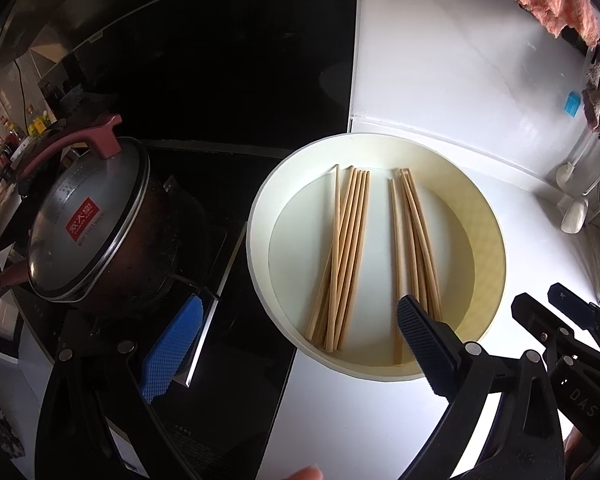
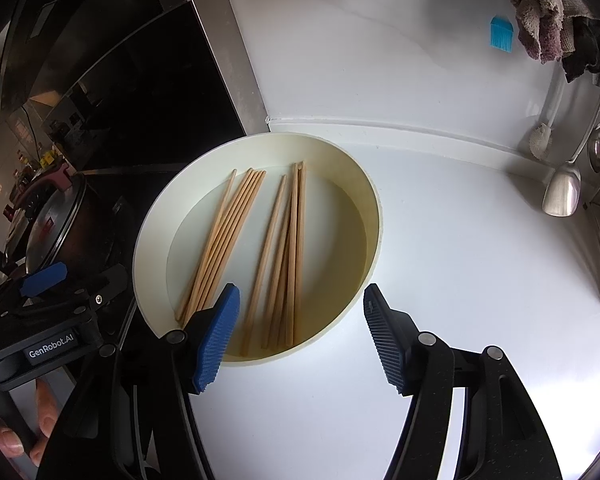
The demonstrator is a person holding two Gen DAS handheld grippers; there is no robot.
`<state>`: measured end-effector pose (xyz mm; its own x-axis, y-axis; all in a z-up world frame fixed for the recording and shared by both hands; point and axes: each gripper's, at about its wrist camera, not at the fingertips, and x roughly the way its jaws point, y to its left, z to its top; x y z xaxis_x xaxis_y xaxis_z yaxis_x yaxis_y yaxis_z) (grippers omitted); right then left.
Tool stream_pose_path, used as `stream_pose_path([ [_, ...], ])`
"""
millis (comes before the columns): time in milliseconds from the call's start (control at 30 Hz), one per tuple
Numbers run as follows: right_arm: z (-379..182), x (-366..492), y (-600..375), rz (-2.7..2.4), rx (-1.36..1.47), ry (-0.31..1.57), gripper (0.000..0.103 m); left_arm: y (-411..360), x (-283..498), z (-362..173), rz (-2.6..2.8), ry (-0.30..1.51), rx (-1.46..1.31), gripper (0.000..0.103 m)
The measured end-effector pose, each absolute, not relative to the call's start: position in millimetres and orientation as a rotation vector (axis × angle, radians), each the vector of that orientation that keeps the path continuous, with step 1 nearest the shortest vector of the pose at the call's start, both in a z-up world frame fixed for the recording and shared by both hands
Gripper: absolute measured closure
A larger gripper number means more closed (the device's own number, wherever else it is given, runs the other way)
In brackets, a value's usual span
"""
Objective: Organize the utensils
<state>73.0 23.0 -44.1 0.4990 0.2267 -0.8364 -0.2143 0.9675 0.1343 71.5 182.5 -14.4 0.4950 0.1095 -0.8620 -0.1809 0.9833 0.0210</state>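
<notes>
A round cream tray [image 1: 488,240] [image 2: 152,240] lies on the white counter and holds several wooden chopsticks in two bundles: a left bundle [image 1: 346,252] [image 2: 224,236] and a right bundle [image 1: 414,240] [image 2: 290,256]. My left gripper [image 1: 296,340] is open and empty above the tray's near left rim, one finger over the stove. My right gripper [image 2: 300,336] is open and empty above the tray's near edge, its left fingertip [image 2: 216,340] over the gap between the bundles. It also shows in the left wrist view [image 1: 556,320].
A lidded dark pot [image 1: 96,232] with a red handle sits on the black stove [image 1: 228,380] left of the tray. Cloths [image 2: 548,8], a blue brush [image 2: 501,34] and hanging ladles [image 2: 564,188] line the right wall. White counter [image 2: 460,264] lies right of the tray.
</notes>
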Motion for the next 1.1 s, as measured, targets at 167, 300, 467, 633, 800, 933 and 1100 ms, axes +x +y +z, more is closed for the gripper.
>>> stream_pose_path([
  [167,-43.8,73.1,23.7,0.265,0.014,1.013,0.041,180.3,69.2,-12.0,0.174,1.025,-0.070,0.007],
  [300,-43.9,72.9,23.5,0.266,0.013,1.014,0.041,179.5,68.7,-12.3,0.172,1.024,-0.064,0.007],
  [467,-43.8,73.0,23.6,0.267,0.014,1.013,0.041,179.0,68.5,-12.5,0.173,1.025,-0.060,0.007],
  [633,-43.5,73.3,24.0,0.264,0.013,1.014,0.041,180.2,68.8,-12.8,0.172,1.025,-0.061,0.007],
  [800,-43.4,73.2,23.9,0.265,0.013,1.013,0.041,179.1,67.3,-12.8,0.172,1.029,-0.066,0.007],
  [933,-43.6,73.0,23.8,0.266,0.012,1.016,0.041,179.1,67.4,-15.0,0.177,1.044,-0.077,0.007],
  [1100,-43.4,72.9,23.8,0.267,0.012,1.016,0.041,179.0,67.4,-15.5,0.177,1.045,-0.076,0.007],
])
